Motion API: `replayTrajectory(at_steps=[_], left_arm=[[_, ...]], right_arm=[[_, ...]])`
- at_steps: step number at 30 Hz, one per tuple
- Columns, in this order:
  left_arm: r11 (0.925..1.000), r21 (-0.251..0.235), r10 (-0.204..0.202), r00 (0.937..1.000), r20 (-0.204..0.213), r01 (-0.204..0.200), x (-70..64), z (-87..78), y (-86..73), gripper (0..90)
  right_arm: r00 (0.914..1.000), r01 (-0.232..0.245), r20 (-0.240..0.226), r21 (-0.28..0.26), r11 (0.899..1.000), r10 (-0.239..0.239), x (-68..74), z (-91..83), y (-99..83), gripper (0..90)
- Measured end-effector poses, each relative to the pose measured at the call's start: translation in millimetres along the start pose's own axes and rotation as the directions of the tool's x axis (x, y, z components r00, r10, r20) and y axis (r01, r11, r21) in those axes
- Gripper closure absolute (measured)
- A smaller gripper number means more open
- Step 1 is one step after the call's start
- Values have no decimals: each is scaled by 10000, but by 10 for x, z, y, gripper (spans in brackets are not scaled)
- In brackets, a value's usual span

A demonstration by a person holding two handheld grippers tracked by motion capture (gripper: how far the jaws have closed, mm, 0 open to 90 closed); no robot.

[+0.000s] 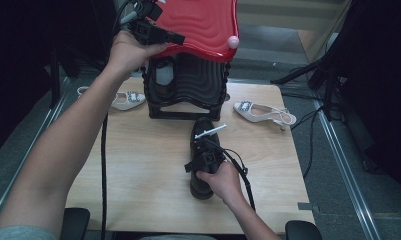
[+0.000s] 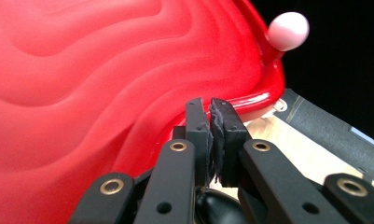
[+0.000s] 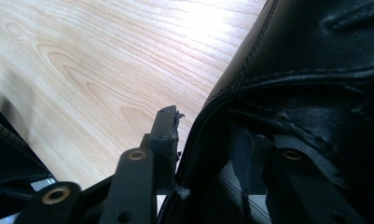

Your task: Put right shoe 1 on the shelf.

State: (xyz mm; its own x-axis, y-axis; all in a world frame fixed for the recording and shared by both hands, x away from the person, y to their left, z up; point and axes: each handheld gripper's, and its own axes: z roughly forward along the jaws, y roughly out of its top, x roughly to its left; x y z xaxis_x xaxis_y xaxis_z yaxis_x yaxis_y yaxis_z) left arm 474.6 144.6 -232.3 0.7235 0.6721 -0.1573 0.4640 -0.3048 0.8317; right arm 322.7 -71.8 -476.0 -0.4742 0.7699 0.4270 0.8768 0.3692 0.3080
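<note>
The left tool [image 1: 164,36], jaws pressed together on the rim of the glossy red wavy lid [image 1: 200,22], holds it above the black ribbed box [image 1: 188,87]. Mid-counter [image 1: 138,165], the right tool [image 1: 204,156] clamps the collar of one black leather shoe [image 1: 202,186], toe towards the box. Two white slingback shoes [image 1: 125,100] [image 1: 260,112] flank the box; the front left of the counter lies bare.

Glossy red lid [image 2: 105,70], leather shoe [image 3: 315,93] (stitched)
</note>
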Motion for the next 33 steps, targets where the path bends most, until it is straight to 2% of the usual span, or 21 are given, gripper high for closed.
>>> replayTrajectory(at_steps=[4, 8, 17, 21, 24, 26, 30, 33], left_arm=[[10000, -17, -65, 9998, -193, 65, 33, 6, -10, 862], [9997, 248, 21, 9992, -408, -11, 39, 34, -18, 858], [9997, 249, -14, 9986, -520, 27, 50, 38, 0, 853], [9996, 271, 6, 9981, -615, 10, 40, 48, 12, 851], [9996, 284, -9, 9979, -646, 27, 36, 52, 20, 849], [9995, 315, -13, 9976, -695, 35, 35, 60, 25, 849], [9994, 331, -16, 9974, -714, 39, 41, 62, 26, 850], [9995, 287, -96, 9972, -745, 118, 59, 53, 27, 849]], right_arm=[[9995, 273, -130, 14, 9996, -273, -41, -13, 4, 696], [9996, 236, -166, 155, 9996, -233, -64, -29, 11, 731], [9996, 203, -192, 475, 9987, -194, -166, -121, 9, 869], [9994, 240, -267, 461, 9986, -228, -199, -220, 9, 874], [9988, 404, -299, 283, 9988, -396, -218, -294, 12, 876], [9991, 276, -313, 211, 9994, -270, -229, -364, 13, 877], [9980, 371, -503, -301, 9989, -386, -295, -520, 23, 879], [9968, 260, -735, -631, 9977, -306, -328, -641, 36, 880]])
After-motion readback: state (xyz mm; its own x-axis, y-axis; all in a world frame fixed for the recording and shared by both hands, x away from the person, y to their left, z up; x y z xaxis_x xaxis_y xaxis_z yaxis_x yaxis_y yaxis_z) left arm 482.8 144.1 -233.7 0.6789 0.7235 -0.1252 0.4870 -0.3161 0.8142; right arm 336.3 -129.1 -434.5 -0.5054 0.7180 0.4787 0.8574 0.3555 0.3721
